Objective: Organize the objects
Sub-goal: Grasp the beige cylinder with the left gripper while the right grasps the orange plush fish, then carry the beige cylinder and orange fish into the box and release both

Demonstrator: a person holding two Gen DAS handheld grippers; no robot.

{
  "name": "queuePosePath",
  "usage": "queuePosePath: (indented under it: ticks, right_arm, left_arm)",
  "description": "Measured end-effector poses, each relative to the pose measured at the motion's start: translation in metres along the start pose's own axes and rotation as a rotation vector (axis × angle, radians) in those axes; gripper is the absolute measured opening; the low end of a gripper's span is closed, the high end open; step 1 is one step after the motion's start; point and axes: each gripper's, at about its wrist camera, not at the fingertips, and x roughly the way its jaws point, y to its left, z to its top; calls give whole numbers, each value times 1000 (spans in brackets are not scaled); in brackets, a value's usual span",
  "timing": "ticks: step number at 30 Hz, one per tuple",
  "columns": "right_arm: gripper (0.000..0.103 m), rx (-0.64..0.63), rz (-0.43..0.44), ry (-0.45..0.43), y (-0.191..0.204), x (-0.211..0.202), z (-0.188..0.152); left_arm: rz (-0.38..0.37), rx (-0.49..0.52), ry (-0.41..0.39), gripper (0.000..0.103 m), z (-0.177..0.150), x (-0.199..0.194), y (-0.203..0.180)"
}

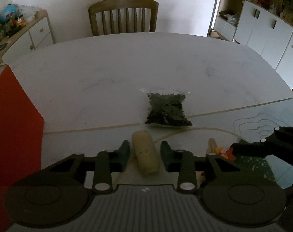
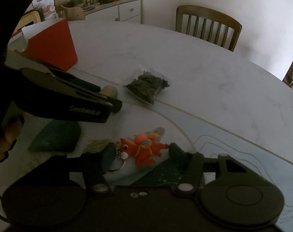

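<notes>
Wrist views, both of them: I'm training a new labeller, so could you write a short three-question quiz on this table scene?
1. True or false: the bag of dark dried leaves lies inside the red box.
2. Which thing lies between the fingers of the right tool? A: a spoon. B: an orange plush keychain toy. C: a cup.
3. In a word or two, what lies between the fingers of the left tool?

Key: 1 false, the bag lies on the open table, apart from the box. 2 B. 3 the beige roll.
</notes>
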Motion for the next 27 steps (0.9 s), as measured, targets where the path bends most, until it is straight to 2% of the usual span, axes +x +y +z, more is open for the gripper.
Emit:
queuePosePath:
  ticks: [2, 7, 18, 27]
  right_arm:
    - [57, 5, -8, -1, 1, 0, 0]
    - [57, 20, -34, 9, 2, -4, -1]
    - [56, 62, -62, 17, 6, -36, 4]
    - [56, 66, -81, -44, 27, -85, 18]
  left_arm:
    - [-8, -6, 1, 26, 1, 0, 2]
    - [-11, -13, 14, 21, 1, -2, 3]
    - [-35, 4, 19, 21, -2, -32, 7]
    - [-80, 24, -10, 21, -2, -79, 10]
